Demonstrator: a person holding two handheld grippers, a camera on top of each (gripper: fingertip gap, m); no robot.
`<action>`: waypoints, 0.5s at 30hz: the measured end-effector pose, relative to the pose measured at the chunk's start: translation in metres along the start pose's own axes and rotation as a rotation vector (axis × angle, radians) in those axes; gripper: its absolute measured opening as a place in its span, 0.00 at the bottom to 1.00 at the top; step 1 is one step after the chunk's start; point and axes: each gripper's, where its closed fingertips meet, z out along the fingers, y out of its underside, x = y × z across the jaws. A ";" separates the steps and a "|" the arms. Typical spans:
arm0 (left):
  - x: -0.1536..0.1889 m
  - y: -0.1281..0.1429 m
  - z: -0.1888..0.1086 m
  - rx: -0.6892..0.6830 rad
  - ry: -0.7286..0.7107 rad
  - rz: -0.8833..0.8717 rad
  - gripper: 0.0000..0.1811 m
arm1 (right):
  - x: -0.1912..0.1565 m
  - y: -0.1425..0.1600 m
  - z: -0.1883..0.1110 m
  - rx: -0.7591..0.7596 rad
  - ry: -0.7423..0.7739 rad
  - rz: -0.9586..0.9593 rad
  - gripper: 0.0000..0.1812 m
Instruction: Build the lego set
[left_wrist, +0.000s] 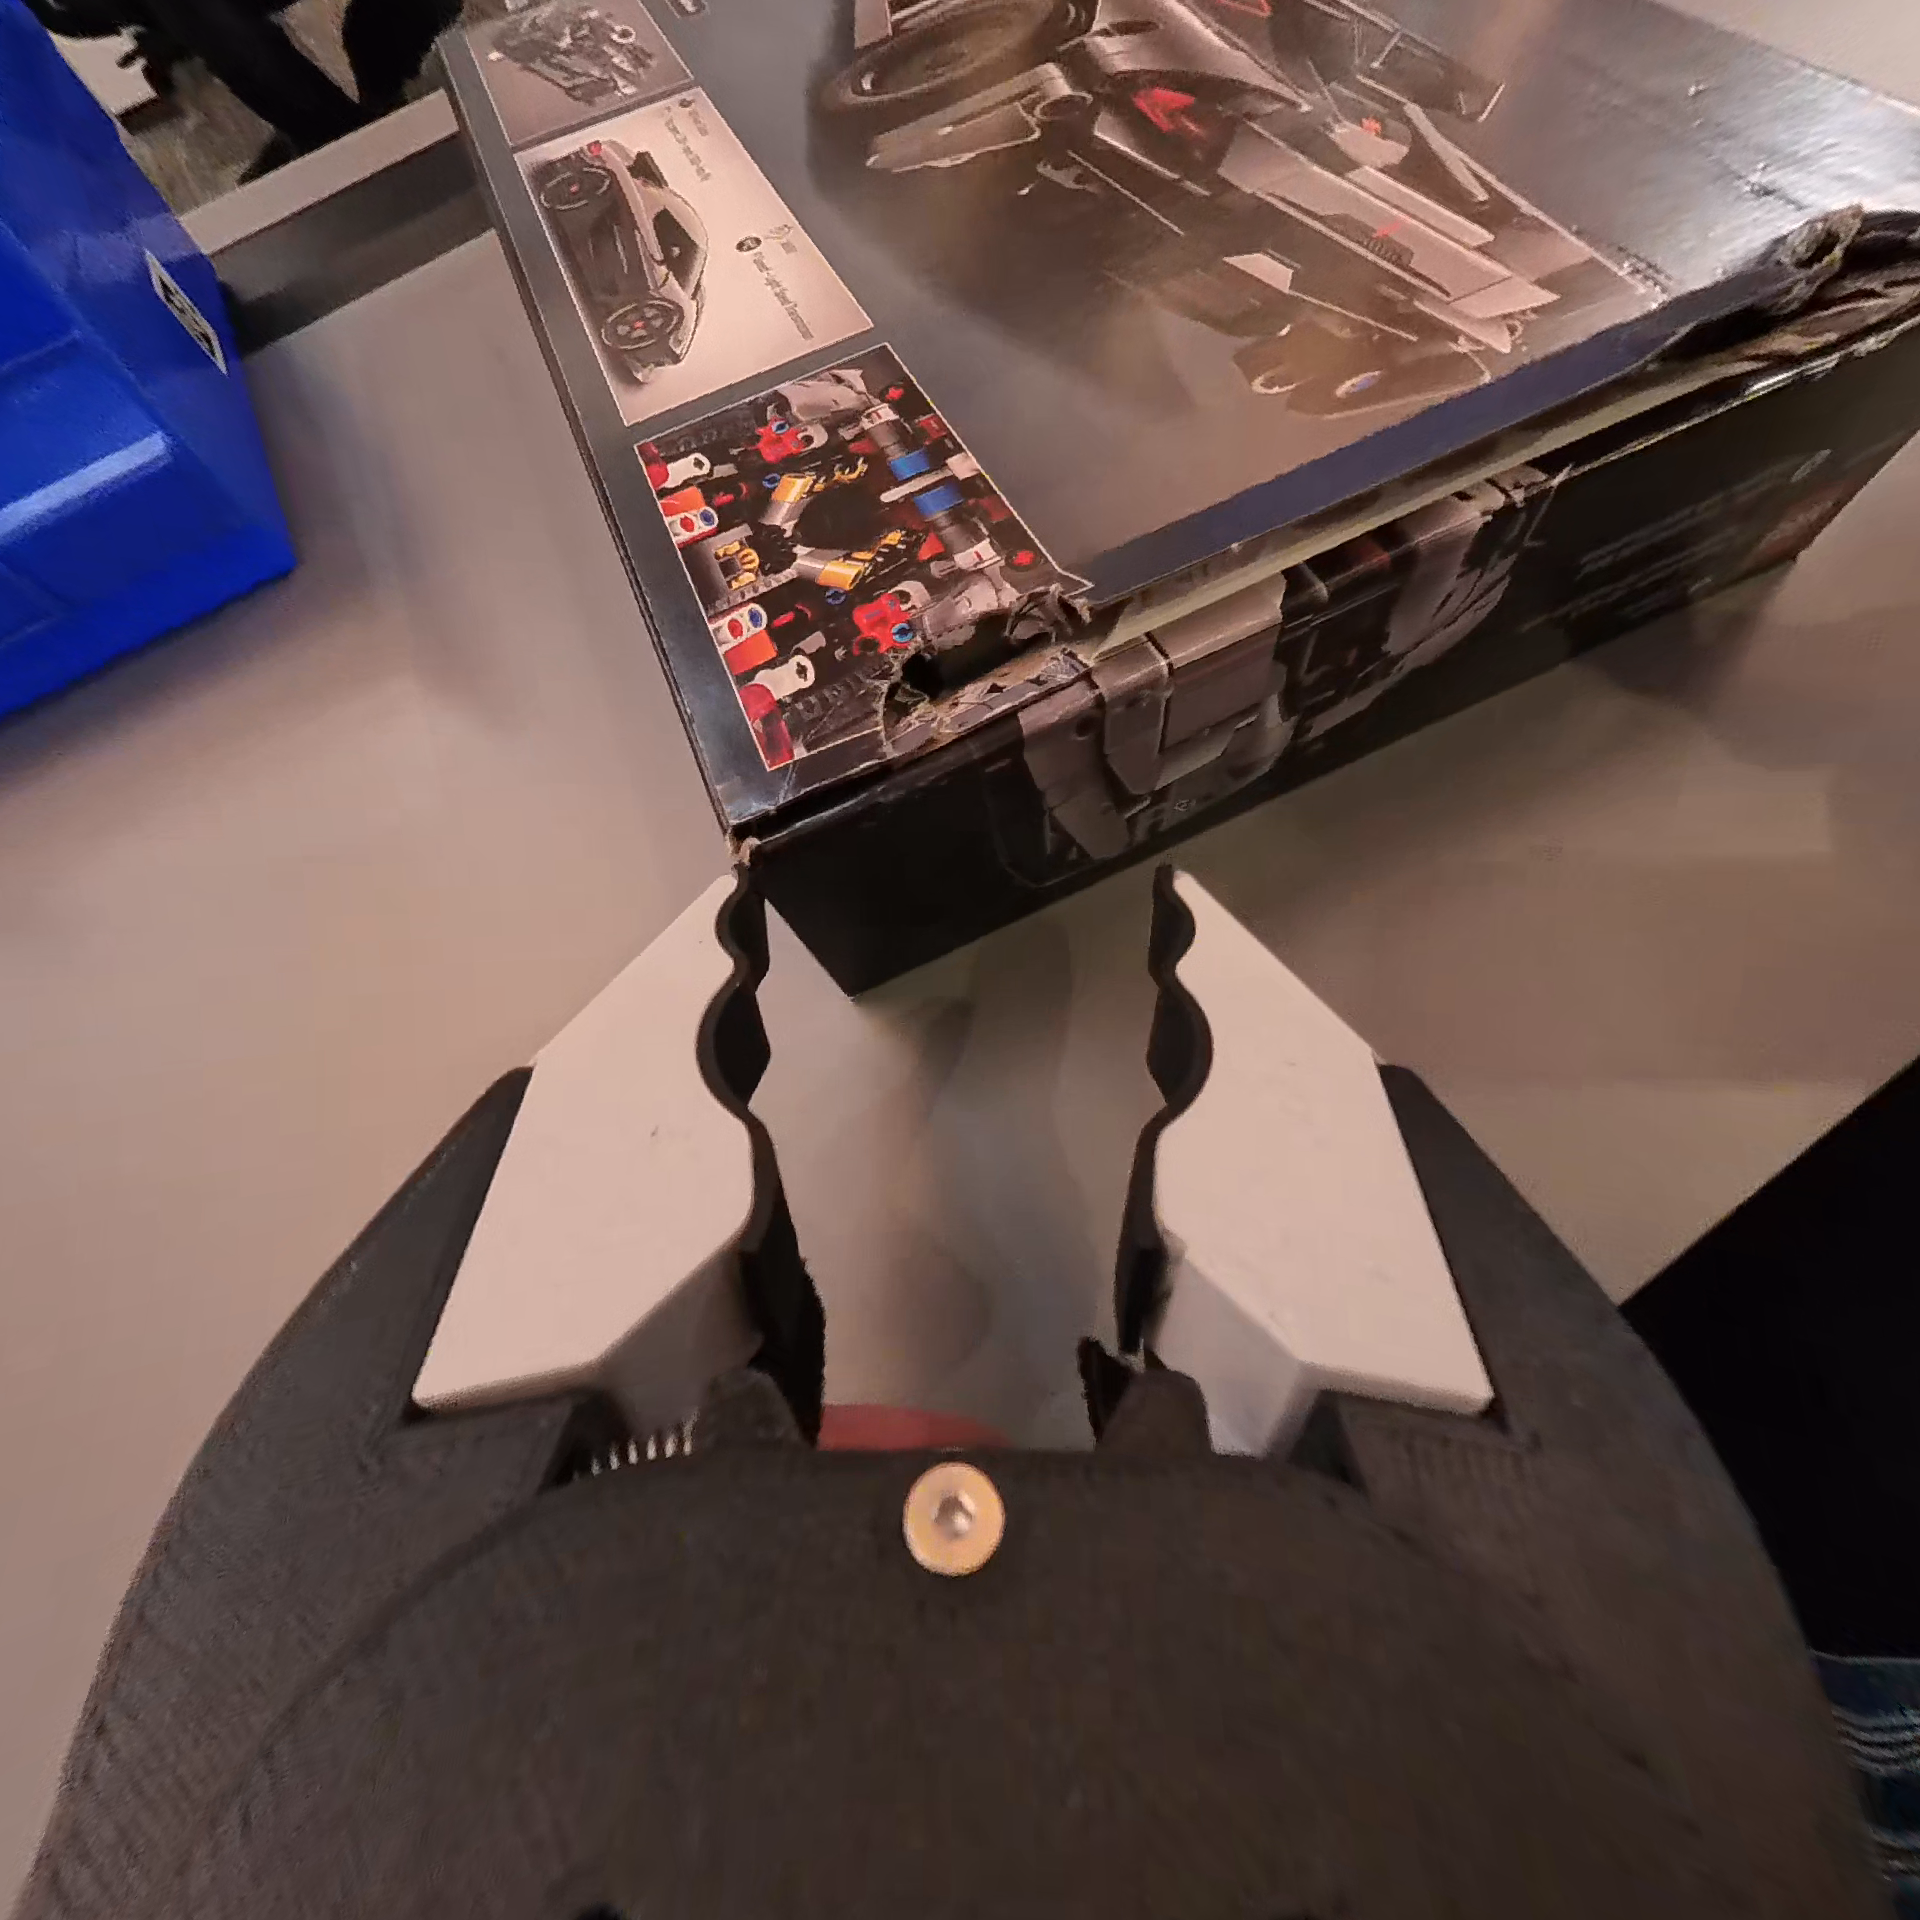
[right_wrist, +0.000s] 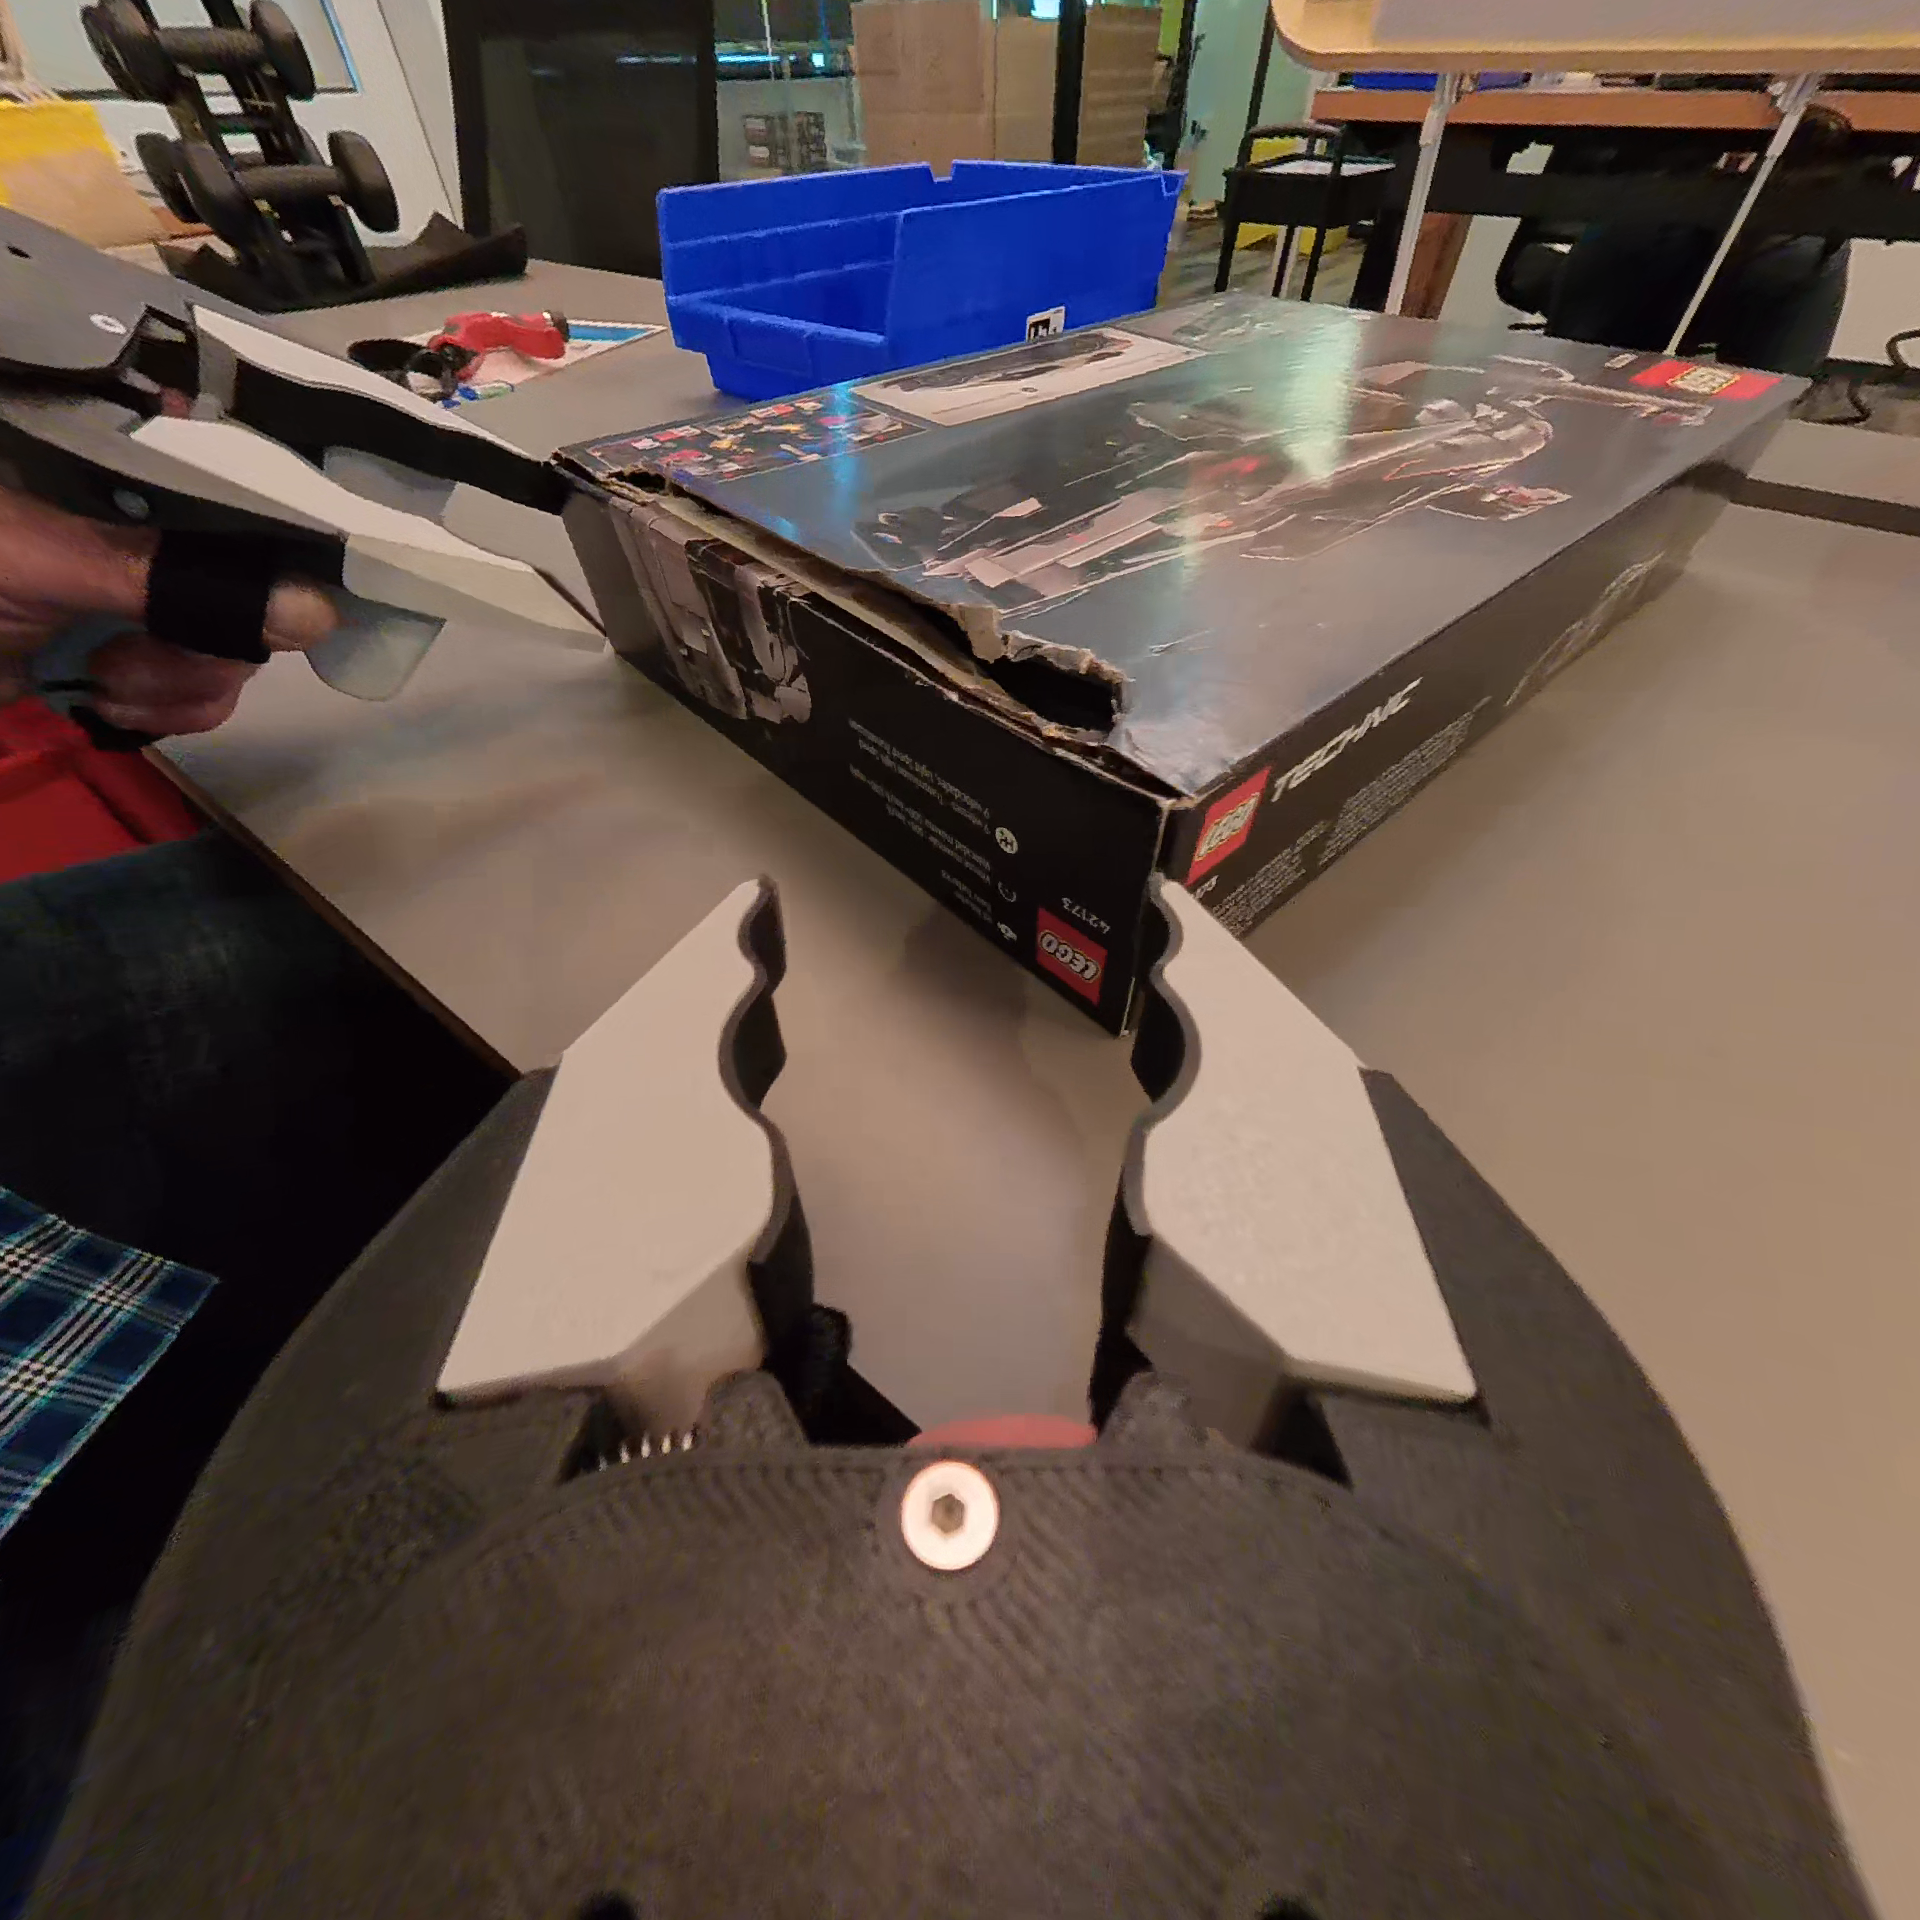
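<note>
**Both tools at the torn end of the box**

The lego box (right_wrist: 1195, 540) lay flat on the grey table (right_wrist: 1558, 1039), its lid down, so nothing inside could be seen. The near end was ragged: cardboard torn along the top edge and at both corners, with only a dark gap showing behind the tear.

The left tool (left_wrist: 951, 894) stood with its fingers apart and nothing between them, one tip just at the box's near corner (whether it touched the cardboard, I could not tell). In the right wrist view the same tool (right_wrist: 561, 540) came in from the left, its body cut off by the frame and a hand (right_wrist: 156, 613) only partly visible behind it.

The right tool (right_wrist: 961, 914) was likewise spread and empty, its tips just beside the box's other near corner; contact was unclear there too.

Beyond the box sat a blue bin (right_wrist: 914, 270), its contents hidden by its walls. A red object (right_wrist: 499, 332) farther back on the table was too small to identify.
</note>
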 end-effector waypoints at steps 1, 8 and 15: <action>0.000 0.000 0.000 0.006 0.003 0.002 0.40 | 0.002 0.000 0.000 -0.007 0.003 -0.006 0.34; -0.004 0.002 -0.002 -0.013 0.035 0.059 0.35 | 0.010 -0.001 -0.002 -0.039 -0.053 0.015 0.23; -0.008 0.004 -0.005 -0.056 0.085 0.144 0.30 | 0.014 -0.001 -0.004 -0.070 -0.109 0.066 0.19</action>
